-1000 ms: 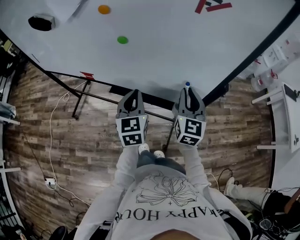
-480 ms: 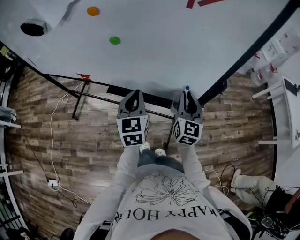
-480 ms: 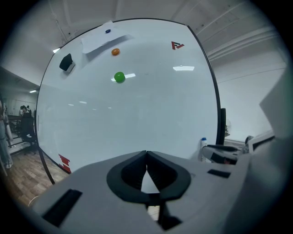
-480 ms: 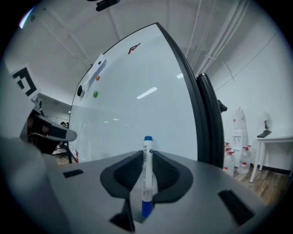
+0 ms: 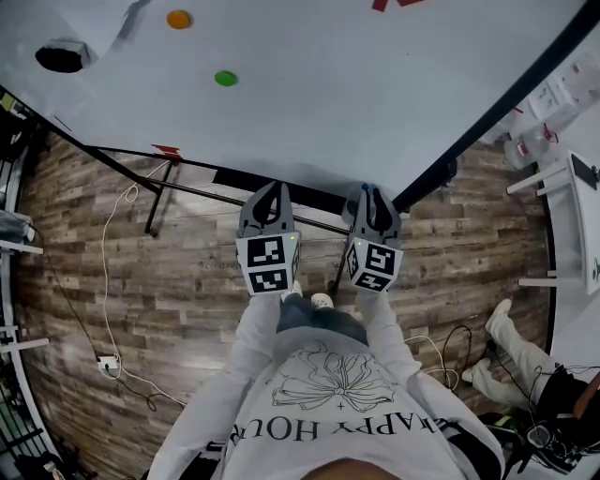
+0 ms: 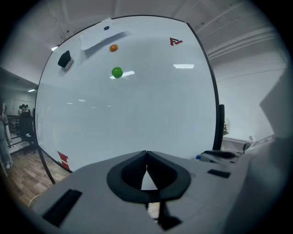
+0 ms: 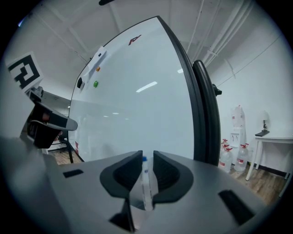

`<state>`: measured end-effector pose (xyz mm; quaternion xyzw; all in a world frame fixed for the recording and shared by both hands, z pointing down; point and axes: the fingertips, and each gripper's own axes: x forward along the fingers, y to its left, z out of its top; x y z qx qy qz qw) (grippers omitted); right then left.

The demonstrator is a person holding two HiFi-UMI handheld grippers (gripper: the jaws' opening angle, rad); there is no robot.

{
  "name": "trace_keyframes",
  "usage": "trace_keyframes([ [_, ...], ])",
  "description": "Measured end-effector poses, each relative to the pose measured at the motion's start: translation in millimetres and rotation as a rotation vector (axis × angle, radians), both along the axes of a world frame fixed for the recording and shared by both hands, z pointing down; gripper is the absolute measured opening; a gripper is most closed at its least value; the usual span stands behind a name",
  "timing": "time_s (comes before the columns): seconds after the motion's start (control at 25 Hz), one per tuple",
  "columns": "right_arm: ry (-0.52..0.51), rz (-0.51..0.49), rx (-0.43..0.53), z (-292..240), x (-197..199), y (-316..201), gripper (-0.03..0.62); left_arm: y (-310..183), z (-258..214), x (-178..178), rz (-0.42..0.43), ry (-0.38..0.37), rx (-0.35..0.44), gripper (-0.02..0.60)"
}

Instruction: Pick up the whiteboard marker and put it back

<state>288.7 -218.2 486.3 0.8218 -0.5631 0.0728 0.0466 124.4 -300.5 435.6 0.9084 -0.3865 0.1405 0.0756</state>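
The whiteboard marker is white with a blue cap and stands upright between the jaws of my right gripper, which is shut on it. In the head view only its blue tip pokes out of the right gripper, just below the whiteboard's lower edge. My left gripper hangs beside it, to the left. In the left gripper view its jaws meet at the tips with nothing between them. Both grippers point at the board.
On the board are a green magnet, an orange magnet and a black eraser. The board's stand legs and a white cable lie on the wooden floor. A white table and water bottles stand at the right.
The right gripper with the marker has drawn slightly back from the board's lower edge. The left gripper has barely moved. Someone's foot at the lower right has shifted.
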Motion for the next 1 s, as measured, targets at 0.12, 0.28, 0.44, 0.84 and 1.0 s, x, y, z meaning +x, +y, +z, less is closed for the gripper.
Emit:
trace_keyframes([
  [0.12, 0.001, -0.002, 0.006, -4, 0, 2, 0.072, 2, 1, 1, -0.001, -0.001, 0.0, 0.006],
  [0.28, 0.015, -0.009, 0.038, -21, -2, 3, 0.071, 3, -1, 1, -0.007, 0.002, 0.003, 0.006],
  [0.44, 0.032, -0.014, 0.086, -48, -2, 1, 0.054, 3, -10, 1, -0.02, 0.016, 0.023, 0.006],
  [0.84, 0.081, -0.053, 0.193, -108, -9, -8, 0.023, -3, -47, 0, -0.058, 0.067, 0.09, 0.006],
  [1.0, 0.082, -0.07, 0.212, -119, -13, -12, 0.02, -1, -58, -2, -0.066, 0.086, 0.107, 0.006],
])
